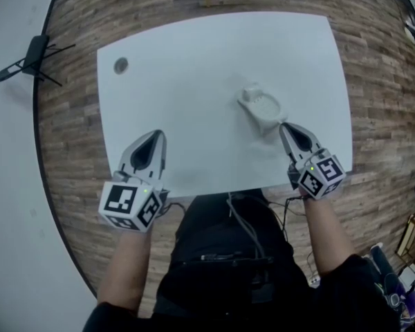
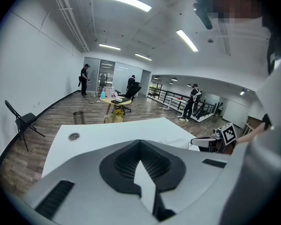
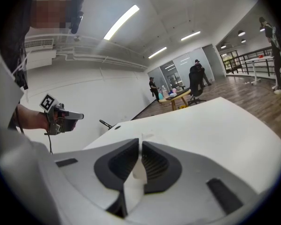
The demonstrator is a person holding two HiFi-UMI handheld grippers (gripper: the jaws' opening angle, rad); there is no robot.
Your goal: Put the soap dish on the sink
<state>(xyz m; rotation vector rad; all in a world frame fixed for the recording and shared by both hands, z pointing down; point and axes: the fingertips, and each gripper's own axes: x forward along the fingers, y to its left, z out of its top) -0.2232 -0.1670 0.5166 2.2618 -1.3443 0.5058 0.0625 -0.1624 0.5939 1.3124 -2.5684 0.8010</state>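
Right gripper (image 1: 284,126) is down at the near edge of the soap dish (image 1: 261,106), out on the right half of the white table (image 1: 194,54). In its own view the jaws stand almost together with a thin white edge caught between them, so I read that as a pinch on the dish's rim. The dish looks slightly tipped with a shadow under its near side, though whether it has cleared the tabletop is hard to tell. Over on the other side, the left gripper (image 1: 158,135) hangs above the table's near left edge, well apart from the dish, its jaws closed on nothing. Now, where's the sink? I can't pick one out: the table shows only a small round hole (image 1: 121,66) near its far left corner. A pale lump sits at the dish's far end, and I can't say what it is. So by my reckoning the grasp looks made and the carry and set-down are all to come, with the destination not yet in sight.
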